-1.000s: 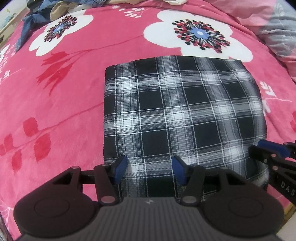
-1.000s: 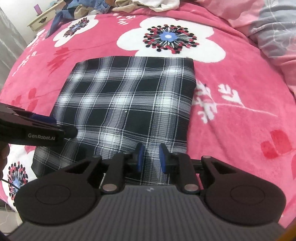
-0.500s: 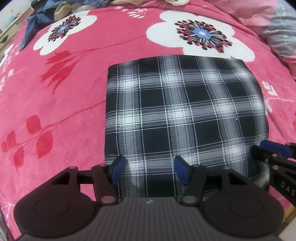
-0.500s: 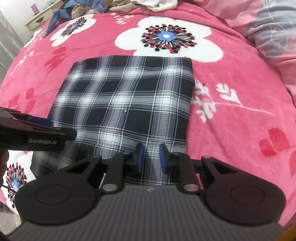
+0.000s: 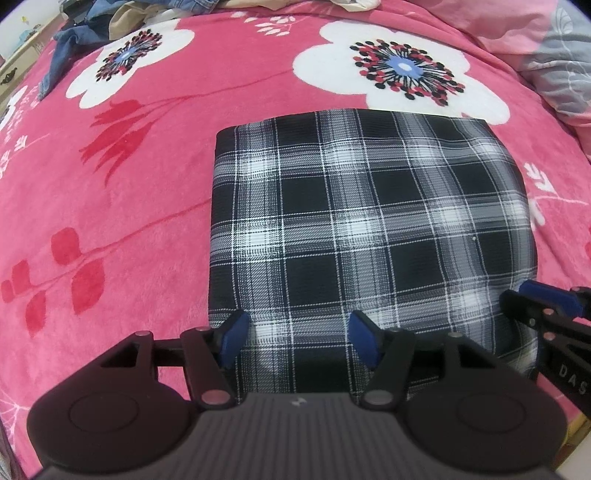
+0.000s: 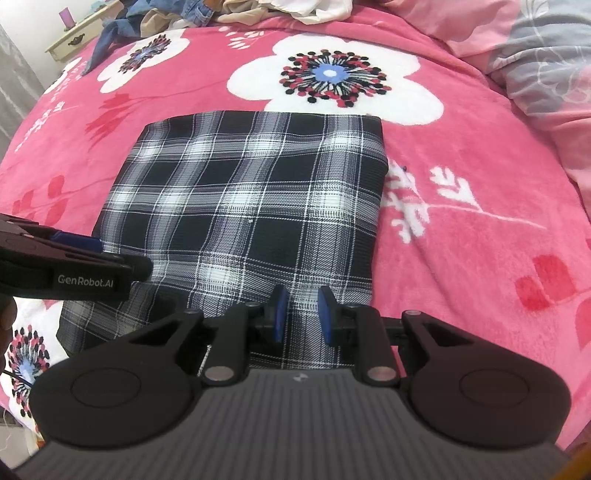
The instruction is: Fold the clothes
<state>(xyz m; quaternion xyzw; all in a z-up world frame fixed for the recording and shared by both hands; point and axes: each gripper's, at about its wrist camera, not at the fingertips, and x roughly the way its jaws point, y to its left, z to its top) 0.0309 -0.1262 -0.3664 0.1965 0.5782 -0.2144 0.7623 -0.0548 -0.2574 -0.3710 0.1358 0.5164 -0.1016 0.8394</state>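
**A:** We're looking at the folded black-and-white plaid cloth (image 5: 369, 236) lying flat on the pink fleece flower-print blanket (image 5: 110, 221) — neat rectangle, mid-bed.

**B:** Yep. Our left gripper (image 5: 297, 341) is hanging over its near edge, jaws spread wide, pads clear of the fabric. Our right gripper (image 6: 301, 314) is sitting narrow — can't tell if it's pinching cloth.

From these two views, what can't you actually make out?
- Near edge of the plaid cloth: hidden behind each gripper's own body in both views.
- Whether the left gripper or right gripper touches the cloth: fingertip contact is not visible.
- Clothes pile: cut off by the top edge in both views.
- Purple item on the nightstand: too small to identify, right view.
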